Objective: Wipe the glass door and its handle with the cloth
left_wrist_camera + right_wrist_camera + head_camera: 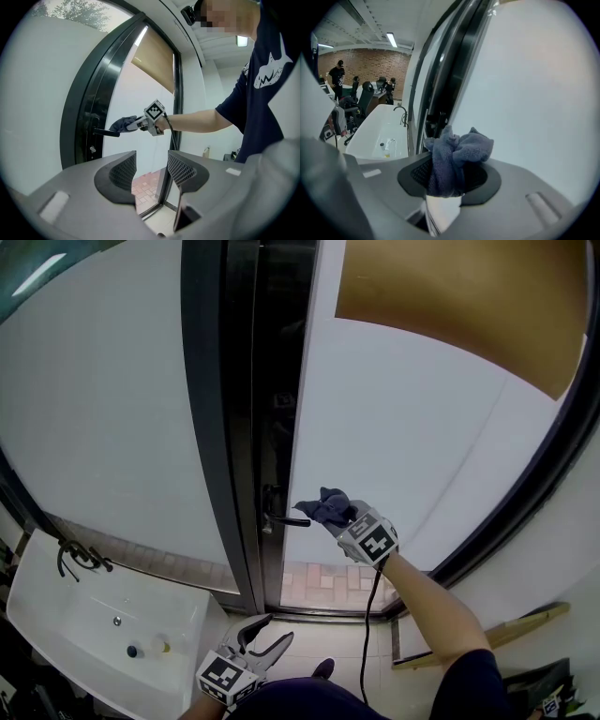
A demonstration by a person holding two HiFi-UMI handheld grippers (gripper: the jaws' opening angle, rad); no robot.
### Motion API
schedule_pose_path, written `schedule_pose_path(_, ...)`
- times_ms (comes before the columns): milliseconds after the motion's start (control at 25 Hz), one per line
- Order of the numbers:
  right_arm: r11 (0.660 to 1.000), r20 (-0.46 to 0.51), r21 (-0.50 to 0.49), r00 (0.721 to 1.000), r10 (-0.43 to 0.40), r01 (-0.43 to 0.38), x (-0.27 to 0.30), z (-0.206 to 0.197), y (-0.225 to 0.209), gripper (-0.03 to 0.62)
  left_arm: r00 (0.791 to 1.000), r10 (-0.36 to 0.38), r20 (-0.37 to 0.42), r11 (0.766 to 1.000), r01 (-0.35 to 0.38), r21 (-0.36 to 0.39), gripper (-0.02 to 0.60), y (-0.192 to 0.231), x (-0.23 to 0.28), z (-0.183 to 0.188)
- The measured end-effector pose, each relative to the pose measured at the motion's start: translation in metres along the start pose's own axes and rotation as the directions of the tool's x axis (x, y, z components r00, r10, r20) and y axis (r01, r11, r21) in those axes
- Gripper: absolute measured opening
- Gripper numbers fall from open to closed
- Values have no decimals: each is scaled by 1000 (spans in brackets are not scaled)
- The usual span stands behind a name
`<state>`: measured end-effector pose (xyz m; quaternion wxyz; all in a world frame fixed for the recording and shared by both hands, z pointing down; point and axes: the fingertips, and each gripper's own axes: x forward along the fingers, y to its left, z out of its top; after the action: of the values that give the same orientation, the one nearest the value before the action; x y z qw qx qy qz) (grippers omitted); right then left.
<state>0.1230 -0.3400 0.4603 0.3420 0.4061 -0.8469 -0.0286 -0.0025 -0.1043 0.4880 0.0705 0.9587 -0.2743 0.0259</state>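
Note:
A frosted glass door (412,427) stands in a dark frame, with a black lever handle (286,519) at its left edge. My right gripper (339,515) is shut on a bunched blue-grey cloth (326,507), holding it just right of the handle's tip. In the right gripper view the cloth (454,157) bulges up between the jaws against the pale glass (534,93). The left gripper view shows the handle (107,133) and the cloth (123,123) side by side. My left gripper (265,641) hangs low near my body, open and empty.
A white sink (103,634) with a black tap (77,559) stands at the lower left. A tan blind (469,296) covers the door's upper right. Tiled ground (323,585) shows under the glass. People sit and stand by desks (356,91) far off in the room.

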Motion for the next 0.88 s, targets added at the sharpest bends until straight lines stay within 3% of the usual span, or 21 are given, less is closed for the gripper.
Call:
schedule_pose_path(200,992,93,-119,994,62,-50,10,62,40,138,1000,6,5,1000,-6,-7,206,-1,0,0)
schedule_pose_path(360,976,77,-198,992,104,-87,38,89,72,138,1000,15,3,1000,-15,-2,206,-2,-2,0)
schedule_pose_path(560,970,3,-217,994,109,-106,73,81,86,138,999,36,-1,999,-36,-10,206,0,-9,-1)
schedule_pose_path(880,953,-32,-291,997,75,-81,54,50,78,138,999,38,-2,999,-38,-16,206,4,-12,-6)
